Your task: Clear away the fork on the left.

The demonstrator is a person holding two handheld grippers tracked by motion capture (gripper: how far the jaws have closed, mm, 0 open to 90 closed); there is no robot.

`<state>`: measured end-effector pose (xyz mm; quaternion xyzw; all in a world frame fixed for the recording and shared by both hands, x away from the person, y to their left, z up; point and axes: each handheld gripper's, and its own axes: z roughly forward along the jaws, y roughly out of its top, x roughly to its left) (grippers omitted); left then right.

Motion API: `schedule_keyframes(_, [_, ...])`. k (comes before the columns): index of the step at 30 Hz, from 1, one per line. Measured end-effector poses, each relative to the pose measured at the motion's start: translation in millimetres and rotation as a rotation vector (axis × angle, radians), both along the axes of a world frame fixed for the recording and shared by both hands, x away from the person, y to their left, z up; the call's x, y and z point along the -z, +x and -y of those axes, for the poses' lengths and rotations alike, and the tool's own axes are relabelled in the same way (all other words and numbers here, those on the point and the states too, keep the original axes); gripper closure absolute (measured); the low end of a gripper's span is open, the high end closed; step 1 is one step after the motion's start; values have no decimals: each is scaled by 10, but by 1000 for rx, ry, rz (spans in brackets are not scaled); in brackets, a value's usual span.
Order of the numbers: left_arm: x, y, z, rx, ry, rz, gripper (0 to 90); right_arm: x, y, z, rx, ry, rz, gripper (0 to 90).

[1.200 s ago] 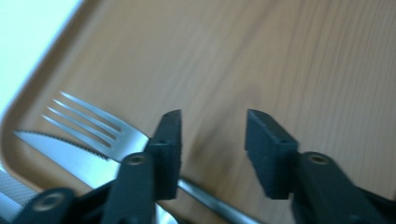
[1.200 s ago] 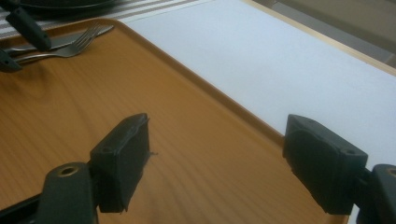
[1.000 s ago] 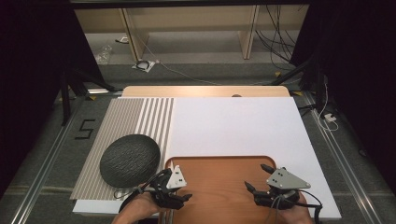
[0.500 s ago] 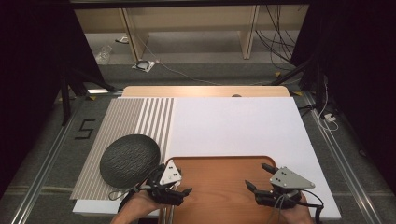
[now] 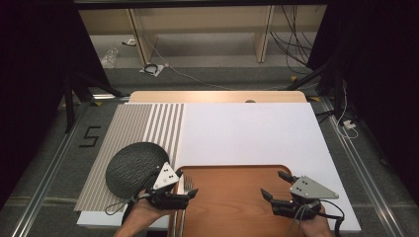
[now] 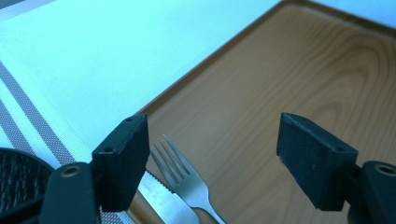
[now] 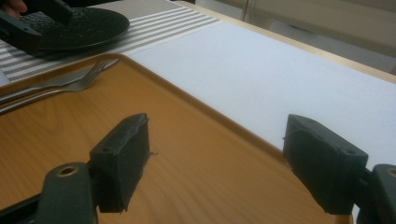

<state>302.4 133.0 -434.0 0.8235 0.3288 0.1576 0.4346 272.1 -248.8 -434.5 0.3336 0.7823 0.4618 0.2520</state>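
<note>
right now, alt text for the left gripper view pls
The left gripper hangs open over a wooden tray, with a fork and a knife lying on the tray's edge below its jaws. A striped placemat lies alongside.

We look down on a grey carpeted floor (image 5: 222, 79) strewn with cables (image 5: 291, 34) at upper right, pale wooden shelving (image 5: 197, 22) across the top (brightly lit), black curtains (image 5: 34, 74) darkening both sides of the frame.
</note>
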Motion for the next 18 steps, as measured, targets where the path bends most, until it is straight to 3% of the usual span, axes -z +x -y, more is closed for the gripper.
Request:
schedule_keyframes(9, [-1, 19, -177, -84, -72, -4, 252, 4, 15, 12, -5, 26, 12, 238])
schedule_keyframes(18, [27, 19, -301, -157, -99, -11, 253, 9, 46, 1, -17, 22, 6, 236])
